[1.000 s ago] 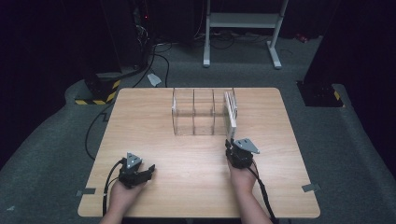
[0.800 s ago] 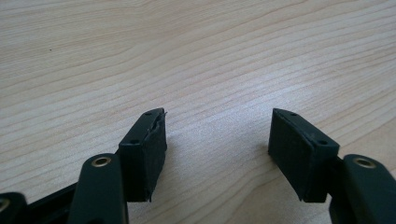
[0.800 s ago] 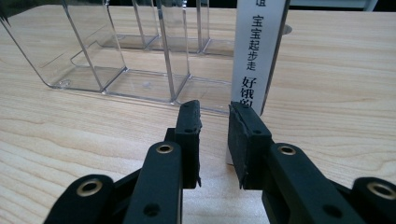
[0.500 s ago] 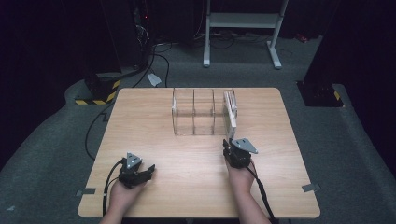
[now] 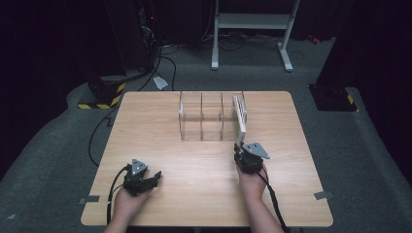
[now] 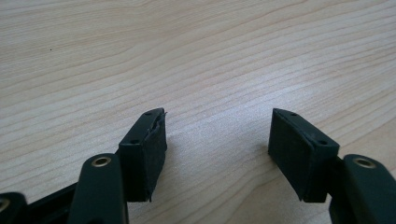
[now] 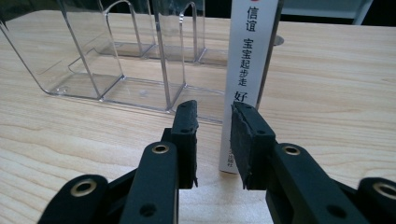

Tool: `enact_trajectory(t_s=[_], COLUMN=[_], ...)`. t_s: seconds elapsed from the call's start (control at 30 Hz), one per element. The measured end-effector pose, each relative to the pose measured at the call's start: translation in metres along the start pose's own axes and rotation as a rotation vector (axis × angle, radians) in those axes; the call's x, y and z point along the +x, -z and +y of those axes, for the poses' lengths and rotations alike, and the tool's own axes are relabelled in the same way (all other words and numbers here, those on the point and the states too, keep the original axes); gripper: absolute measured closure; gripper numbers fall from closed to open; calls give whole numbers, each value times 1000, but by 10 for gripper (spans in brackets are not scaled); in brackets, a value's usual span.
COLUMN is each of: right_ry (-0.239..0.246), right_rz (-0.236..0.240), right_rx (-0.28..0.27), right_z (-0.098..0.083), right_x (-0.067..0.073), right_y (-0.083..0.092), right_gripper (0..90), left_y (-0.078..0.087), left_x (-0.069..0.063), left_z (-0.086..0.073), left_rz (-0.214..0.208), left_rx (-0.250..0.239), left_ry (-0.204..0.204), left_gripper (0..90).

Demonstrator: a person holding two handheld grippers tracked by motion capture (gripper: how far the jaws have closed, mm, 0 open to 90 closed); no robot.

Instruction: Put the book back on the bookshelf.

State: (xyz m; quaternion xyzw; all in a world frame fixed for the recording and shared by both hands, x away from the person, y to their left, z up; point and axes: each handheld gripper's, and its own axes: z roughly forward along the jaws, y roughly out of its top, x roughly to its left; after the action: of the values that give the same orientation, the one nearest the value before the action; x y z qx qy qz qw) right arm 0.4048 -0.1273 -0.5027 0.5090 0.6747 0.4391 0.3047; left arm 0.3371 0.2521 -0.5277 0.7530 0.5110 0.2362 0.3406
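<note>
Right hand-held gripper (image 7: 214, 140) barely parted off white-spined book (image 7: 250, 70), upright in clear rack (image 5: 204, 116).

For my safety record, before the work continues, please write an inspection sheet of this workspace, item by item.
Surface: wooden table, bare around the things.
Job's things: clear rack near the far edge; book upright in its rightmost compartment.
Clutter: nothing seen.
Grippers: left gripper open, low over bare wood; right gripper jaws slightly apart, just before the book's spine, not gripping.
Cables: gripper cables trail toward the person; floor cables beyond the table.
Surroundings: grey floor, white stand, striped block.
</note>
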Motion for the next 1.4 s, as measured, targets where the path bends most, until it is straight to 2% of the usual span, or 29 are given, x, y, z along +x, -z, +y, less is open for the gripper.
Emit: enact_trajectory(t_s=[0.83, 1.13, 1.4], right_ry=[-2, 10, 18], right_rz=[0, 42, 85], right_rx=[-9, -26, -8], right_z=[8, 10, 9], right_x=[1, 8, 10], right_y=[-5, 4, 15], right_gripper=[684, 645, 548], left_y=[0, 0, 0], left_x=[0, 0, 0], left_z=[0, 0, 0], left_rz=[0, 0, 0], left_rx=[1, 1, 1], left_ry=[1, 1, 1], left_gripper=[370, 370, 369])
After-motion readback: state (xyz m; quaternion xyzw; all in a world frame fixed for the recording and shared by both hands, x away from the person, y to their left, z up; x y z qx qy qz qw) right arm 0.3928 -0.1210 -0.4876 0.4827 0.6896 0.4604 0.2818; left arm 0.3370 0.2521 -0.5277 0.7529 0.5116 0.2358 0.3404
